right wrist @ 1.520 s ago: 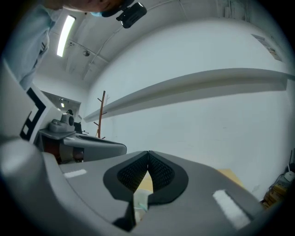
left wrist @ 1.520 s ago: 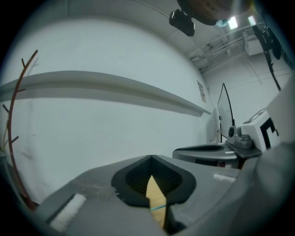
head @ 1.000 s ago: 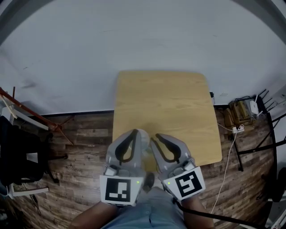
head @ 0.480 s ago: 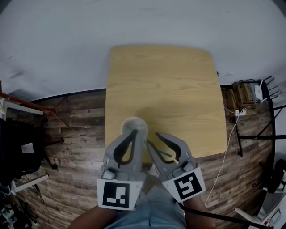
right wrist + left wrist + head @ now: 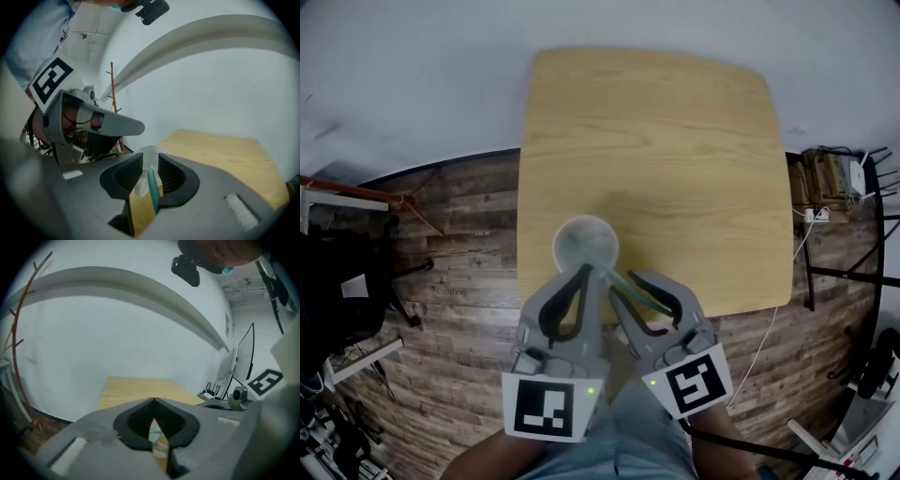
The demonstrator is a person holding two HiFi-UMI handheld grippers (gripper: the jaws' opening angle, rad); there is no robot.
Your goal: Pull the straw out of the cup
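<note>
On table (image 5: 675, 141), cup (image 5: 581, 246) newly visible; right gripper (image 5: 628, 283) wider.

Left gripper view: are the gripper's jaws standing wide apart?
No, the jaw tips of the left gripper meet at the front, leaving only the hollow behind them.

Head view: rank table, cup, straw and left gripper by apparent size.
1. Table
2. Left gripper, though it sits nearest the camera, so its lead over the cup is unsure
3. Cup
4. Straw, thin and only partly visible
</note>
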